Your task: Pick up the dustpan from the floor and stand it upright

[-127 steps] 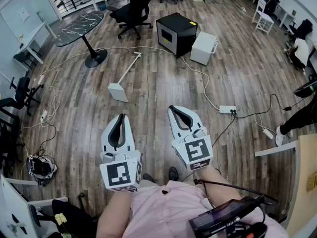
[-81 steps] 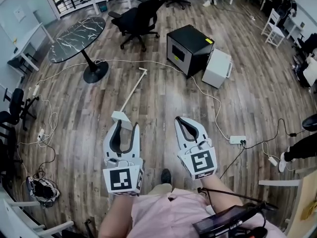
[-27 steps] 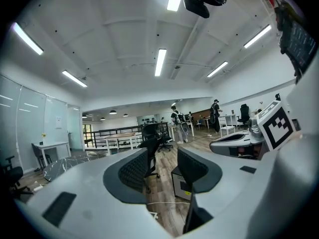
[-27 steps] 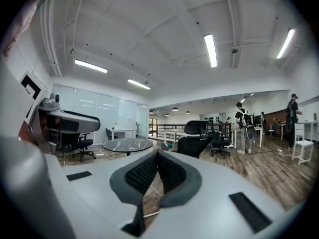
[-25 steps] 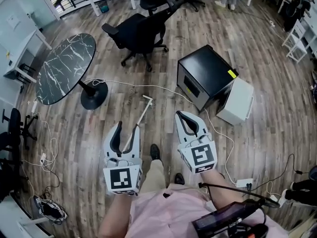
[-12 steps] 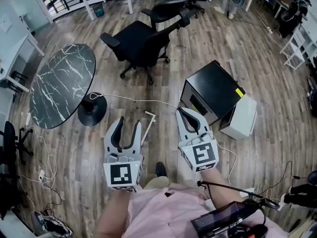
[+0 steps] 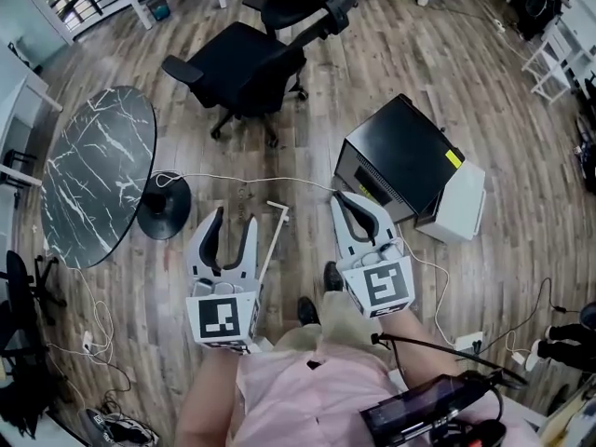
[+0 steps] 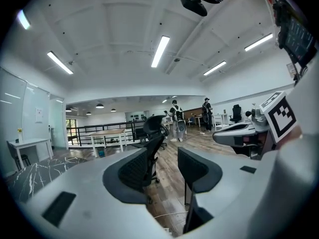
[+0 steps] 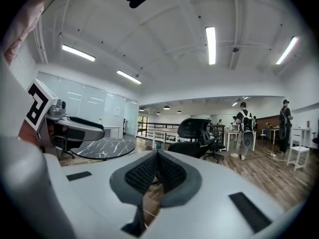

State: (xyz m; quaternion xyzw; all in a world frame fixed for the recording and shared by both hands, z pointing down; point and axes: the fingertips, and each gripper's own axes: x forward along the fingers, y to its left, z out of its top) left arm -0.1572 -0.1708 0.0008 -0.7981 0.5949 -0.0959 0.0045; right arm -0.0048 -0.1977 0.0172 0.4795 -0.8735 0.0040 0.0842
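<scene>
The dustpan lies flat on the wooden floor. Only its long white handle (image 7: 269,246) shows in the head view, running between my two grippers; the pan end is hidden under my left gripper and my body. My left gripper (image 7: 234,220) hovers just left of the handle with its jaws open and nothing between them (image 8: 164,176). My right gripper (image 7: 342,197) is held to the right of the handle, jaws shut on nothing (image 9: 157,169). Both gripper views look level across the room and do not show the dustpan.
A black office chair (image 7: 242,59) stands ahead, with a round marble table (image 7: 88,170) to the left. A black box (image 7: 400,161) and a white box (image 7: 461,203) sit at the right. A white cable (image 7: 233,180) crosses the floor beyond the handle's tip. People stand far off (image 9: 245,128).
The view has advanced across the room, so the dustpan has come from far ahead to right under me. Its pan has slipped out of sight. Both grippers kept their states.
</scene>
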